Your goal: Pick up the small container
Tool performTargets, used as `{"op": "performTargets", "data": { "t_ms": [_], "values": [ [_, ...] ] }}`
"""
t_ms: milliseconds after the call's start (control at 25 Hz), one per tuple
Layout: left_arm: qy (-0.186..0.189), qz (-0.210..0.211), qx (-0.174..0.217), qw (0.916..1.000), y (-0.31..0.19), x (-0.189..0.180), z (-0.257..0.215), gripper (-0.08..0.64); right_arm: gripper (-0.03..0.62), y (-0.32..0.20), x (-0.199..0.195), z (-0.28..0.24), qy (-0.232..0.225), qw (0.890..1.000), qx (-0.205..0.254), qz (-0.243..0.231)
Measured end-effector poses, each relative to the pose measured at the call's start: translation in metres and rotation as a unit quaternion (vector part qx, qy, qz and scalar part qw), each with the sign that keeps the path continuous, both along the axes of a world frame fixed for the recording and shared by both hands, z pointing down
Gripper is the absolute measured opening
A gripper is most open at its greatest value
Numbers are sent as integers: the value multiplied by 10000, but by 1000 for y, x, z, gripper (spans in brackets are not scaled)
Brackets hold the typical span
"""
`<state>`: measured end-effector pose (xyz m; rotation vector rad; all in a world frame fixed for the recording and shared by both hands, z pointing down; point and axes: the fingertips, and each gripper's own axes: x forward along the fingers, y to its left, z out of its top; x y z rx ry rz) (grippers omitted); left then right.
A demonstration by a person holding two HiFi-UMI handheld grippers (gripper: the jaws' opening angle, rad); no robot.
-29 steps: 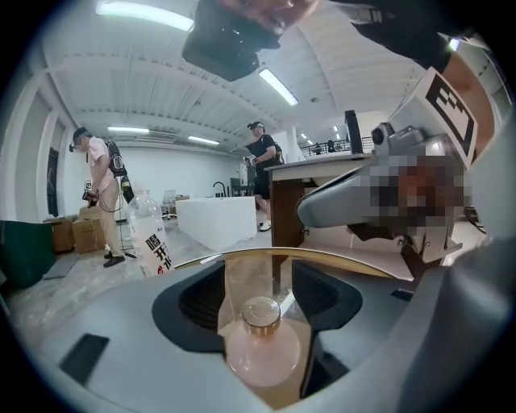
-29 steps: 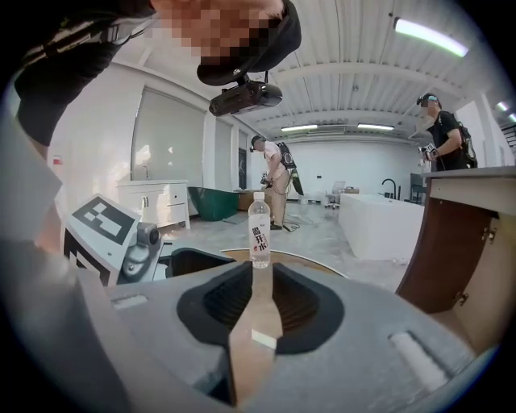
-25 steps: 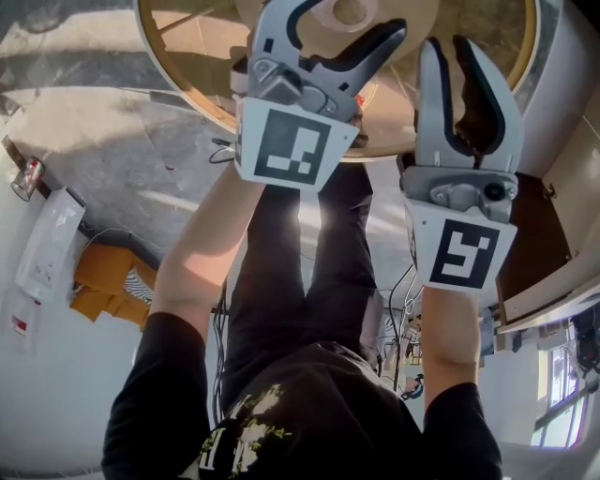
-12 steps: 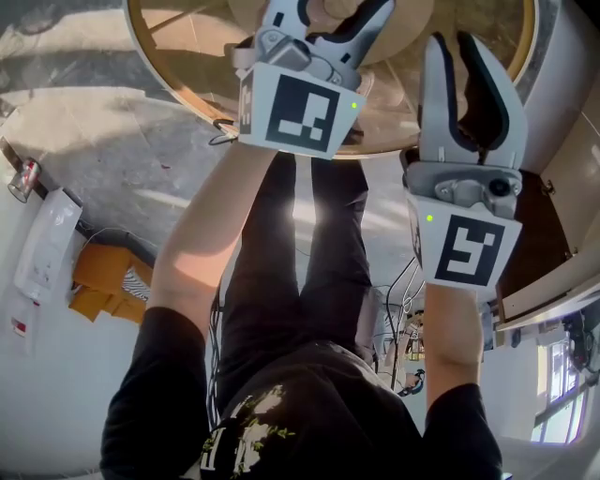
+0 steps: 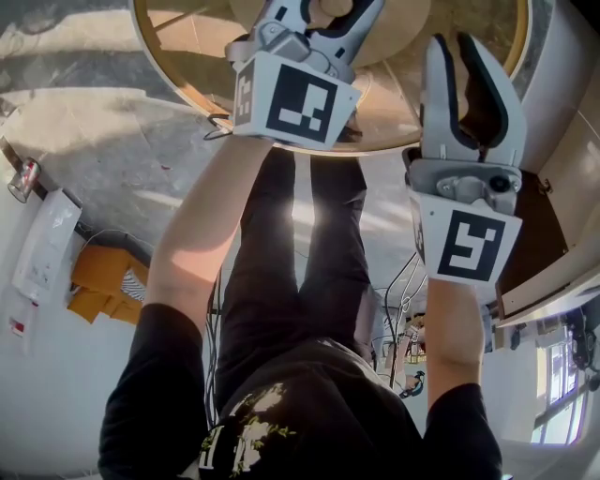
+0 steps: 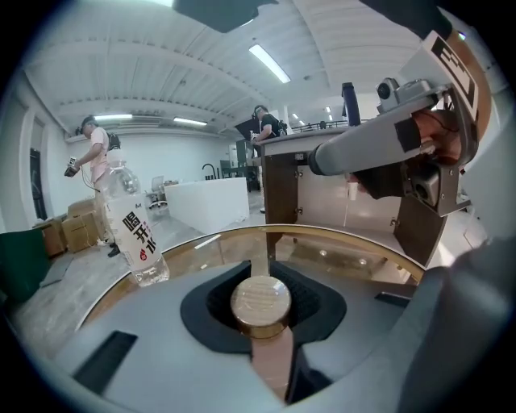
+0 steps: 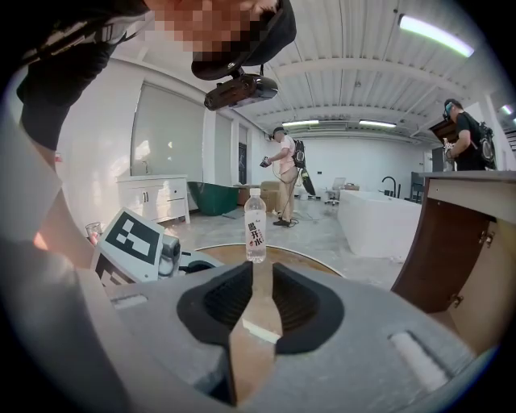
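Observation:
The small container [image 6: 260, 300], a light cylinder with a round wooden lid, stands on the round glass table [image 6: 355, 246] with a gold rim. My left gripper [image 6: 263, 278] is closing round it, and its black pads hug the lid's two sides. In the head view the lid [image 5: 336, 11] shows between the left gripper's [image 5: 323, 7] fingers at the top edge. My right gripper [image 5: 457, 47] hovers beside it at the table's right rim, its jaws a narrow slit apart with nothing between them. In the right gripper view that slit [image 7: 262, 278] shows only table.
A clear water bottle [image 6: 137, 234] with a white label stands on the table's far side [image 7: 255, 226]. A brown cabinet [image 5: 534, 234] stands close on the right. Cardboard boxes [image 5: 103, 277] lie on the floor at left. People stand far off in the hall.
My left gripper moved forward over the table and its wide-open jaws closed in round the container. The right gripper stayed nearly where it was.

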<state>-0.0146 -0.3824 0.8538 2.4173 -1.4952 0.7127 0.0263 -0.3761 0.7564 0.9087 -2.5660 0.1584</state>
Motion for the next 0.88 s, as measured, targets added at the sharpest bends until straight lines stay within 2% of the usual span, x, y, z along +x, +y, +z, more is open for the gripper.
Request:
{"op": "performTargets", "data": {
  "t_ms": [360, 520, 680, 760, 880],
  "values": [
    [131, 260, 53, 9996, 0, 3, -57, 86, 74, -2, -6, -28, -43, 9999, 112, -36],
    [67, 354, 139, 9993, 7, 2, -91, 86, 68, 0, -7, -46, -154, 9998, 90, -7],
    [90, 272, 272, 9992, 13, -11, -126, 86, 65, 2, -14, -69, -244, 9997, 43, 45],
    [107, 186, 276, 9994, 14, -16, -140, 86, -3, 2, -12, -78, -151, 9998, 36, 122],
    [148, 106, 328, 9993, 15, -16, -167, 86, -3, -2, -3, -94, 1, 9994, 39, 339]
  ]
}}
